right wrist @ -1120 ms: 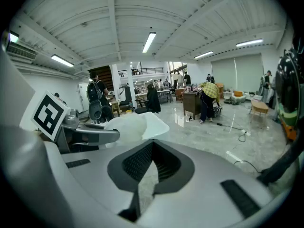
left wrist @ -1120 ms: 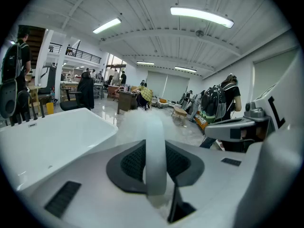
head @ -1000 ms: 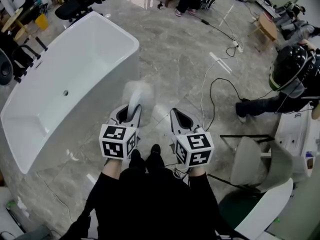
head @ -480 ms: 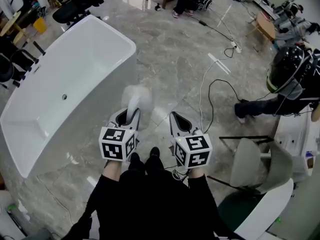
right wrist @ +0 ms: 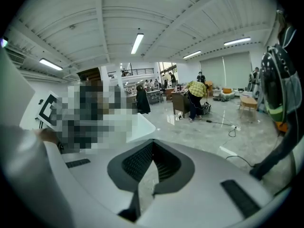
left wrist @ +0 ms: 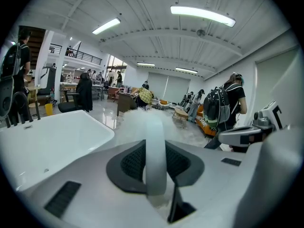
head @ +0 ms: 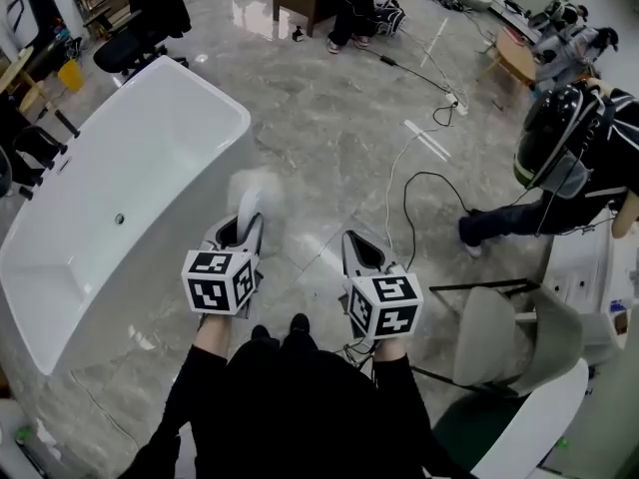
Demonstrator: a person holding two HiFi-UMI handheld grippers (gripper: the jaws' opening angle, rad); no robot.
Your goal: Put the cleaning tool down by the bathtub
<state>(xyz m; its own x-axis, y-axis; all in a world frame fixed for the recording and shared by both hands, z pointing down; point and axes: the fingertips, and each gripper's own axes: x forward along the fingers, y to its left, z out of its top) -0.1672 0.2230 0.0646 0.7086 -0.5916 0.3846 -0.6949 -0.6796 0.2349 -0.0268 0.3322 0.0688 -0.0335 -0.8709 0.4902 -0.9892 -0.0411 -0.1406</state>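
A: Is the head of the cleaning tool (head: 258, 190) readable?
B: No. It's a white smear in the head view. In the left gripper view the handle's far end melts into haze, so I can't tell brush from sponge. The lower end is buried in the left gripper (head: 243, 230).
A: And the bathtub (head: 150, 158)?
B: The left edge clips its near end. In the right gripper view it's mostly masked.
A: Hands?
B: Under the marker cubes of the left gripper and the right gripper (head: 361, 250).
A: Anyone else?
B: The right edge cuts the person with a backpack (head: 559, 138). The people at the far desks (left wrist: 142, 97) are too small to make out.
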